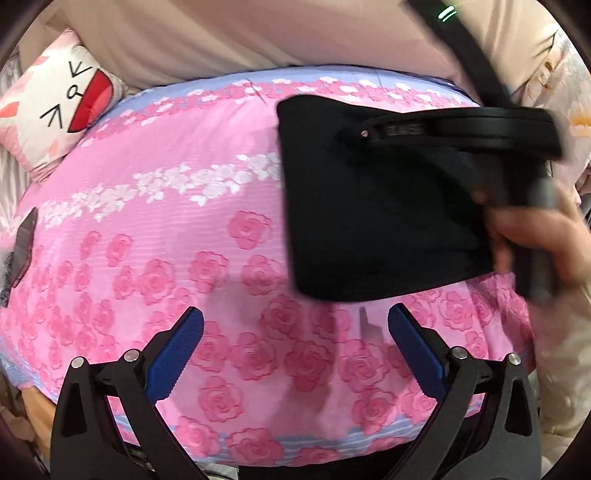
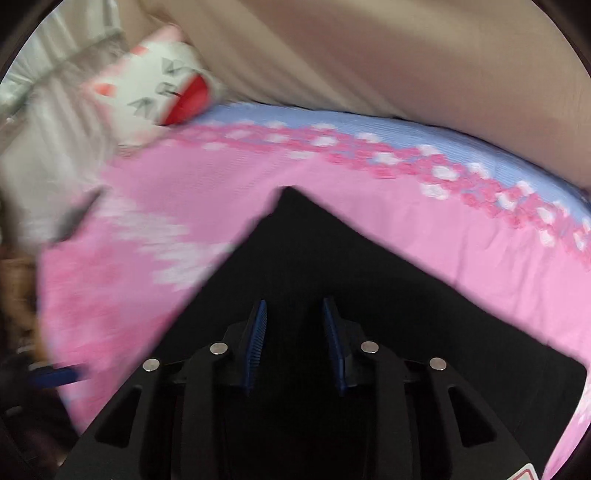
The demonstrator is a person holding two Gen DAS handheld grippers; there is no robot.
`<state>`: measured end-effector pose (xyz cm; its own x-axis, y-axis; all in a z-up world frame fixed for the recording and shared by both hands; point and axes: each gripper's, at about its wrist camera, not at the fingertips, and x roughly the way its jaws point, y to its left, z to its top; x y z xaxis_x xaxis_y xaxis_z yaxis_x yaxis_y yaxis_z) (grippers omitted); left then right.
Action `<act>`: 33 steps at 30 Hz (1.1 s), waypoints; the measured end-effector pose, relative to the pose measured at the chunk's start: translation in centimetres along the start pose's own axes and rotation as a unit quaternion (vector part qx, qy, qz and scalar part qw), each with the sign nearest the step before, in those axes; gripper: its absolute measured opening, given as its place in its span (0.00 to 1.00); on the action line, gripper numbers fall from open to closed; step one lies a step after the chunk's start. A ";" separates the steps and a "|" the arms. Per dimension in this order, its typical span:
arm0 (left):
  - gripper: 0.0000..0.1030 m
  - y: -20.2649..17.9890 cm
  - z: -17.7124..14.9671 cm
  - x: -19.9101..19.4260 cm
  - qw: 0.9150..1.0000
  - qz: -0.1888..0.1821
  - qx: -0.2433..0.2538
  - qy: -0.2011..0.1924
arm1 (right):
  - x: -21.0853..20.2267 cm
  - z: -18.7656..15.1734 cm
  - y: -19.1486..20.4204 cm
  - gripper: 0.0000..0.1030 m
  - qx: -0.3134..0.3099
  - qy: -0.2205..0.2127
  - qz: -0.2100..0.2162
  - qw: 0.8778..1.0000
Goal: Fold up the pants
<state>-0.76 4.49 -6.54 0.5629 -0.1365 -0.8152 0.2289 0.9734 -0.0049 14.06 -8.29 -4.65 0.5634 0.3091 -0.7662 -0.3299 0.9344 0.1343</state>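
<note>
The black pants [image 1: 369, 206] lie folded into a compact block on the right half of a pink rose-patterned bedspread [image 1: 166, 229]. A hand [image 1: 535, 236] holds my right gripper [image 1: 365, 133], blurred, reaching in from the right over the top of the block. In the right wrist view the right gripper [image 2: 293, 301] hangs over the pants [image 2: 295, 251], its blue pads [image 2: 258, 332] partly apart with their inner faces bare. My left gripper [image 1: 295, 314] stands wide open over bare bedspread, just short of the pants' near corner, holding nothing.
A white cat-face cushion [image 1: 62, 103] lies at the bed's far left corner. A dark flat object [image 1: 24, 251] rests on the left edge. Beige fabric [image 1: 258, 33] rises behind the bed. Pale bedding [image 1: 565, 369] sits to the right.
</note>
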 end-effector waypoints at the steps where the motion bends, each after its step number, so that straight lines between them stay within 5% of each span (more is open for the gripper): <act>1: 0.95 0.2 0.0 0.1 1.000 0.001 -0.002 0.001 | 0.4 0.3 -1.2 0.35 0.030 0.004 0.023 0.999; 3: 0.95 1.0 0.1 0.2 1.000 0.002 -0.011 0.002 | -0.6 0.3 -2.5 0.37 0.070 -0.001 0.054 0.996; 6: 0.95 1.8 0.5 0.4 1.000 -0.008 -0.024 0.004 | -5.6 -1.8 -3.1 0.42 0.079 -0.051 0.031 0.995; 9: 0.95 1.8 0.9 0.7 0.999 -0.019 -0.031 0.003 | -10.4 -5.0 -4.8 0.59 0.103 -0.087 0.008 0.991; 12: 0.95 1.1 1.3 1.1 0.999 -0.023 -0.024 0.004 | -13.7 -8.2 -6.7 0.59 0.114 -0.095 -0.063 0.987; 21: 0.95 -1.7 1.5 1.7 1.000 -0.013 -0.003 0.010 | -12.4 -13.9 -8.7 0.47 0.129 -0.052 -0.089 0.986; 23: 0.95 -2.0 1.6 1.4 1.000 -0.015 -0.001 0.007 | -13.6 -14.0 -8.8 0.54 0.145 -0.067 -0.076 0.984; 24: 0.95 -2.0 1.6 1.2 1.000 -0.018 -0.002 0.003 | -14.1 -14.1 -8.8 0.70 0.150 -0.073 -0.076 0.983; 25: 0.95 -2.0 1.9 0.9 1.000 -0.029 -0.007 -0.003 | -14.7 -14.3 -9.0 0.85 0.157 -0.083 -0.084 0.981; 29: 0.95 -1.3 3.1 0.9 0.992 -0.119 -0.033 -0.012 | -15.4 -16.0 -11.1 0.86 0.201 -0.079 -0.072 0.974; 31: 0.95 -0.3 3.8 1.8 0.979 -0.191 -0.063 -0.010 | -14.8 -17.3 -12.7 0.86 0.245 -0.066 -0.037 0.967; 33: 0.95 1.3 4.4 3.4 0.968 -0.226 -0.110 -0.003 | -13.9 -18.4 -13.9 0.86 0.286 -0.056 0.012 0.957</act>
<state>4.96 4.50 -6.71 0.4494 -0.5577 -0.6978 0.2783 0.8297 -0.4839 -3.13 -28.84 -7.40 0.6496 0.3193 -0.6900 0.1056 0.8608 0.4978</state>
